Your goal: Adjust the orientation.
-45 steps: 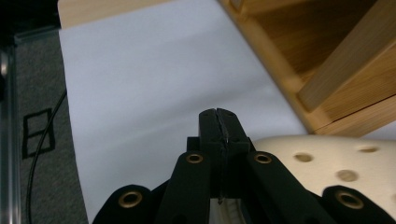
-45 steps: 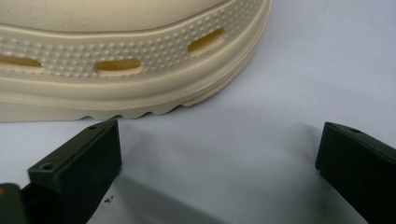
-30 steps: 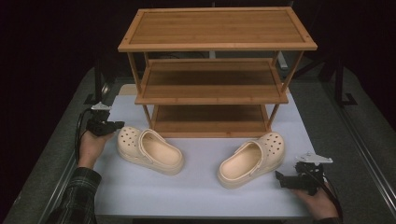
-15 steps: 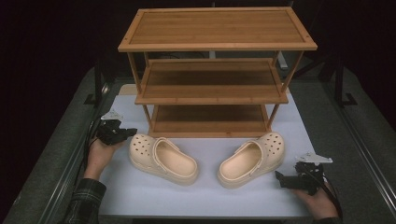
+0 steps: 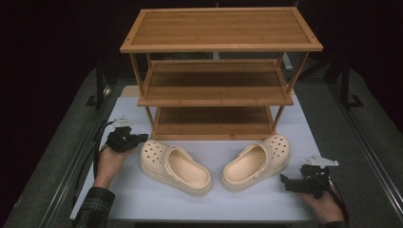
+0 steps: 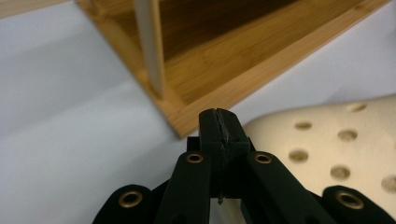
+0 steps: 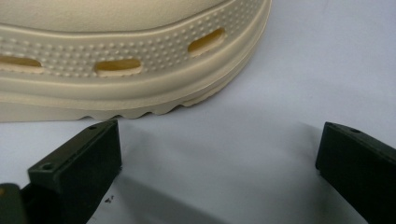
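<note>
Just beside left hand-held gripper [image 5: 142, 138], left clog [image 5: 173, 165]

Left gripper [image 5: 140, 138] closed, right gripper [image 5: 284, 181] open.

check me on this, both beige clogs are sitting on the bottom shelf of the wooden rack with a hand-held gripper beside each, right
Not quite. The two beige clogs sit on the white table in front of the wooden rack, not on its bottom shelf, as the high view shows. A hand-held gripper does sit beside each: left, right.
</note>
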`<state>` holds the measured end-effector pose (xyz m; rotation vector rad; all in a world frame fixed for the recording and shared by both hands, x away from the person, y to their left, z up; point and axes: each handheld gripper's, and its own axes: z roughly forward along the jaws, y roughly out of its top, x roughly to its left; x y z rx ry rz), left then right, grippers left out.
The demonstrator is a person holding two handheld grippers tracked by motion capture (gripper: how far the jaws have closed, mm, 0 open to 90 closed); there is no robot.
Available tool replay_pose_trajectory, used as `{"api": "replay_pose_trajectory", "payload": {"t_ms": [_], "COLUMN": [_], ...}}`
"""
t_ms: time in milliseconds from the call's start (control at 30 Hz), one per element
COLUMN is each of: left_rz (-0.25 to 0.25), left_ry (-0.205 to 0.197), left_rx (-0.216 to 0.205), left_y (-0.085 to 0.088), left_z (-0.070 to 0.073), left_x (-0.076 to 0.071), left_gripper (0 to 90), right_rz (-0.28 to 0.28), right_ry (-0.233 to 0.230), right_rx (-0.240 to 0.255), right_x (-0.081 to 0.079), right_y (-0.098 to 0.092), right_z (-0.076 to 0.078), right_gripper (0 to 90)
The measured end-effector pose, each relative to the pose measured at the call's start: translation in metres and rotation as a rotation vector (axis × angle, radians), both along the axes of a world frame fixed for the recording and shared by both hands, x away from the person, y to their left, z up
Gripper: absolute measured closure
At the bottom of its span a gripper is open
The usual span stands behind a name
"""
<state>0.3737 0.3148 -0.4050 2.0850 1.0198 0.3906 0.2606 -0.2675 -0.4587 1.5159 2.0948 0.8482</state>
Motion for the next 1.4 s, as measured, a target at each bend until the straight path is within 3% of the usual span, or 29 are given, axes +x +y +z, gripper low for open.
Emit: {"api": "replay_pose_trajectory", "payload": {"t_ms": [67, 300, 467, 633, 867, 1067, 1400], "left_rz": [0.02, 0.064, 0.042, 0.008, 0.005, -0.002, -0.029], "left_ry": [-0.005, -0.026, -0.005, 0.033, 0.03, 0.017, -0.004], "left_rx": [0.026, 0.044, 0.046, 0.059, 0.089, 0.083, 0.112], "left_y": [0.005, 0.014, 0.012, 0.002, -0.004, -0.007, -0.02], "left_z": [0.003, 0.008, 0.001, -0.01, -0.015, -0.015, -0.016], "left_x": [-0.008, -0.051, -0.083, -0.103, -0.099, -0.087, -0.067], "left_gripper": [90.0, 90.0, 89.9, 89.9, 89.9, 89.9, 90.0], "right_rz": [-0.001, -0.001, -0.001, -0.001, 0.0, 0.0, -0.001], "right_ry": [0.0, -0.001, -0.001, 0.001, 0.0, 0.001, 0.0], "right_rx": [0.0, 0.0, 0.0, -0.001, -0.001, -0.001, 0.0], "right_x": [0.0, 0.0, 0.0, 0.0, 0.0, 0.0, 0.0], "right_y": [0.0, 0.0, 0.0, 0.0, 0.0, 0.0, 0.0], "right_z": [0.0, 0.0, 0.0, 0.0, 0.0, 0.0, 0.0], "right_gripper": [0.0, 0.0, 0.0, 0.0, 0.0, 0.0, 0.0]}}
